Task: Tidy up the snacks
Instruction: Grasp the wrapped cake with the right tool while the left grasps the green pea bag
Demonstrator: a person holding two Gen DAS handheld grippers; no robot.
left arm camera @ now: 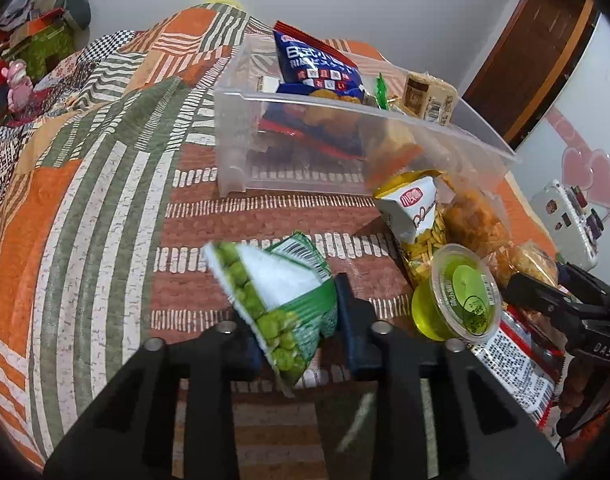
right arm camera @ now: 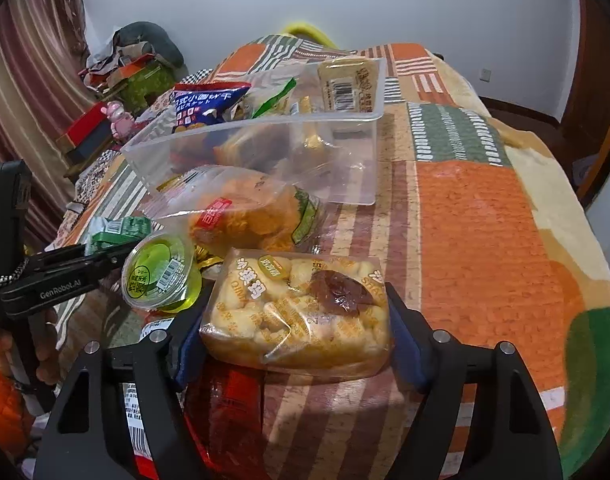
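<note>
Left gripper point(left arm camera: 297, 332) clenched on a green-and-white foil pouch of green peas point(left arm camera: 275, 304), lifted off the patchwork orange-green-brown bedspread point(left arm camera: 85, 208) near its front edge. Right gripper point(right arm camera: 287, 336) astride a clear bag of pale yellow puffed squares point(right arm camera: 297, 312) — blue pads touching both sides, bag resting on the bedspread. Beyond both, toward the middle of the bedspread — a clear plastic bin point(right arm camera: 345, 152) holding a blue snack packet point(left arm camera: 317, 68). Lime-green sealed jelly cup point(right arm camera: 159, 276) just beside the bag.
</note>
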